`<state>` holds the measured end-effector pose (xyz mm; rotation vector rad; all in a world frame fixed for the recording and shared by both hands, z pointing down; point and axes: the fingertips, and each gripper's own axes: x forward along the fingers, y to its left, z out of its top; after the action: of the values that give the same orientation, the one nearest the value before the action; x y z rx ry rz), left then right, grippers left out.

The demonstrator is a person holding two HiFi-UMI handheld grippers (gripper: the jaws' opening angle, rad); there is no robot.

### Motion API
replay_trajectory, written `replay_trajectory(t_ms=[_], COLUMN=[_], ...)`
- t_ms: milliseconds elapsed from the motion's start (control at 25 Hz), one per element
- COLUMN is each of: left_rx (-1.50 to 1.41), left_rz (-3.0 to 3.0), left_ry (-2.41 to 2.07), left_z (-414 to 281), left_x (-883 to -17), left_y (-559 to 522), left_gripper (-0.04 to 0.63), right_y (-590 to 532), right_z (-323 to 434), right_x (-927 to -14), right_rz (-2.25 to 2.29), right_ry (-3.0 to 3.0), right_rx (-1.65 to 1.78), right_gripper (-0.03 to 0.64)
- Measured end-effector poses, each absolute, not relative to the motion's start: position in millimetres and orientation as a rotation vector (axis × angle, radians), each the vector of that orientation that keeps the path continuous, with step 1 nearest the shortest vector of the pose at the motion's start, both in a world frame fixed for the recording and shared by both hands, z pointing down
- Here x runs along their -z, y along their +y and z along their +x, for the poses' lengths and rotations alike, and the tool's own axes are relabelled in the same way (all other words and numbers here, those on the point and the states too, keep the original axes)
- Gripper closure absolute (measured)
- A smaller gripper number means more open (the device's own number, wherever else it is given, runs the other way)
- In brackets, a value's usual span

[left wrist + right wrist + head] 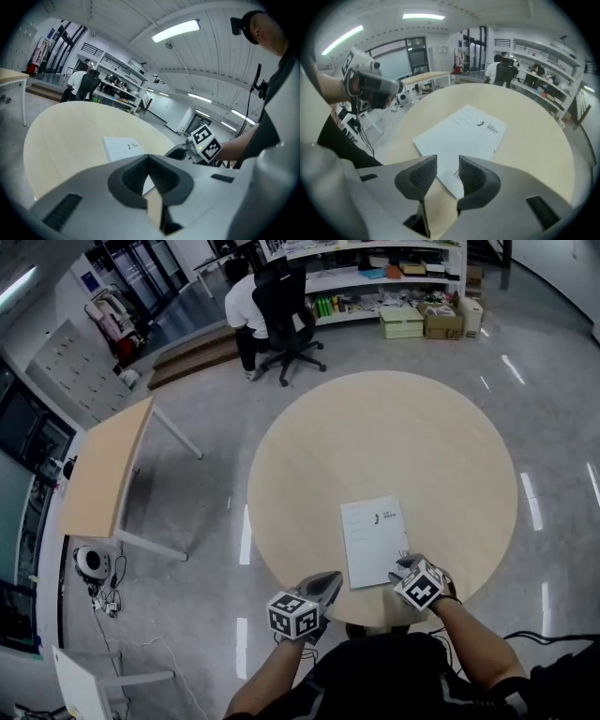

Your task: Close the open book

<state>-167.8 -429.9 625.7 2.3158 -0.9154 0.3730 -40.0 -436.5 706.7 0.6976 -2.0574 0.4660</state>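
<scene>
A white-covered book (375, 540) lies flat with its cover down on the round wooden table (375, 427), near the front edge. It also shows in the left gripper view (123, 146) and the right gripper view (461, 133). My right gripper (405, 565) hovers at the book's near right corner. Its jaws (447, 164) stand apart with nothing between them and only the book's near edge below. My left gripper (326, 585) is off the book's near left corner, over the table's rim, and its jaws (149, 157) meet with nothing in them.
A person sits on a black office chair (286, 310) at the back, in front of shelves (375, 277) and boxes. A rectangular wooden table (103, 470) stands to the left, with cables and a device (92, 563) on the floor beside it.
</scene>
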Motion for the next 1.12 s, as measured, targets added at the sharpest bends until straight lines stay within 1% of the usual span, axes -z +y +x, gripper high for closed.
replay_trajectory(t_ms=[280, 320, 480, 520, 840, 1120], left_rx=[-0.318, -0.310, -0.278, -0.264, -0.158, -0.046], left_rz=[2.370, 2.377, 2.398, 2.409, 2.532, 2.608], left_ry=[-0.933, -0.934, -0.940, -0.937, -0.879, -0.781], left_z=[-164, -163, -163, -162, -151, -143], left_x=[-605, -602, -591, -587, -542, -524], left_y=[-457, -460, -467, -468, -470, -467], left_gripper=[0.603, 0.603, 0.603, 0.603, 0.603, 0.603], right_y=[-484, -488, -499, -500, -488, -459], right_z=[-17, -14, 1, 5, 19, 27], right_x=[-622, -611, -574, -568, -546, -524], right_rz=[0.944, 0.971, 1.106, 1.141, 1.336, 1.436], right_ry=[-2.333, -2.369, -2.457, -2.470, -2.470, -2.449], right_rx=[-0.613, -0.620, -0.600, -0.599, -0.674, -0.649], right_gripper=[0.480, 0.494, 0.611, 0.617, 0.618, 0.618])
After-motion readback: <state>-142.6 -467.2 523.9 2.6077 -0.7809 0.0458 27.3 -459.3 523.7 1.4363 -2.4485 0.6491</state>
